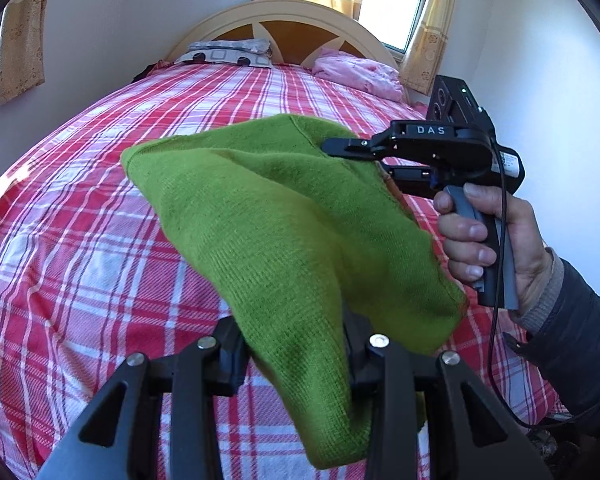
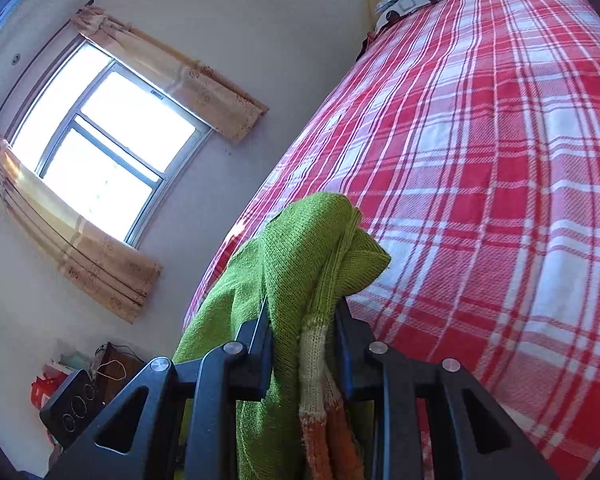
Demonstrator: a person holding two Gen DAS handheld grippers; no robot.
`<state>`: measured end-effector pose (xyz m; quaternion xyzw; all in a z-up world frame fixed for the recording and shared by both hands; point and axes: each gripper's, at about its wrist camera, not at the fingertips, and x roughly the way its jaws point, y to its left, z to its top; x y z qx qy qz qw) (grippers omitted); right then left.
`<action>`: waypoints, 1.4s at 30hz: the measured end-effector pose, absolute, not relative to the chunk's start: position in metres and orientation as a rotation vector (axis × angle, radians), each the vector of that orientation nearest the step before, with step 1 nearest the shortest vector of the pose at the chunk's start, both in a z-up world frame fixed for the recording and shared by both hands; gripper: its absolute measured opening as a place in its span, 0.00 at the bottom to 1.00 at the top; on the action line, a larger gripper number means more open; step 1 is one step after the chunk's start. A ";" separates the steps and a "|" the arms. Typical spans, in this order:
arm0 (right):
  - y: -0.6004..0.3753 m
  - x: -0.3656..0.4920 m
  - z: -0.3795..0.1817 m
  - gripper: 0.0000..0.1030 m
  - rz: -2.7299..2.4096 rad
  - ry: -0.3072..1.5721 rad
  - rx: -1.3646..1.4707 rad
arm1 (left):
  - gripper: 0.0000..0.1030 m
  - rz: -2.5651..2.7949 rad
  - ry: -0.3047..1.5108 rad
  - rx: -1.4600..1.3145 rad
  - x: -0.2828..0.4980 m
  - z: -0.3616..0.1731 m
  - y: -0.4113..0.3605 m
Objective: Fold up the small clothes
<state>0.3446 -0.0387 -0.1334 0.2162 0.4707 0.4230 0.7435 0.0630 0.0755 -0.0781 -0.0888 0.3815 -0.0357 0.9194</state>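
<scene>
The green knit garment [image 1: 300, 232] fills the centre of the left wrist view, lifted clear of the bed and stretched as a sagging sheet from the bottom middle of the frame up to the right of centre. Its near end is clenched in the left gripper [image 1: 296, 364], whose jaws close on the cloth at the bottom of the frame; its far corner is pinched by the right gripper [image 1: 340, 148], which comes in from the right edge with the person's right hand [image 1: 492, 240] wrapped around the grey handle. In the right wrist view the same cloth bunches up between that gripper's jaws at the bottom centre [image 2: 304, 332], and a striped band of cream and orange knit [image 2: 320, 384] hangs among the green, perhaps a cuff or hem. So both tongs are grasping the garment, one at each end, and it hangs in the air between them. Below it the red and white plaid bedspread [image 1: 100, 220] covers the whole lower and left part of the left view. Farther off, near the top, a patterned pillow [image 1: 228, 54] and a pink bundle of cloth [image 1: 360, 72] lie against the curved headboard [image 1: 284, 20], with curtained windows behind. As for progress, no neat fold shows yet: the garment looks loosely doubled or draped at most, and I judge the work to be early. It has yet to be laid flat on the bed, squared up, and folded over.
</scene>
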 end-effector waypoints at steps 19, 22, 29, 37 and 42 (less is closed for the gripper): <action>-0.002 0.341 -0.165 0.31 0.848 1.092 0.313 | 0.65 -0.022 0.850 -0.125 0.036 -0.098 0.084; -0.006 0.337 -0.156 0.32 0.835 1.065 0.278 | 0.73 -0.020 0.842 -0.117 0.027 -0.086 0.087; -0.020 0.296 -0.117 0.63 0.851 0.937 0.190 | 0.96 0.053 0.763 -0.126 0.017 -0.063 0.110; -0.005 0.271 -0.151 0.65 0.723 1.033 -0.088 | 1.00 0.162 0.859 -0.212 0.062 -0.116 0.142; -0.022 0.268 -0.149 0.71 0.685 1.021 0.002 | 1.00 0.153 0.836 -0.273 0.054 -0.125 0.142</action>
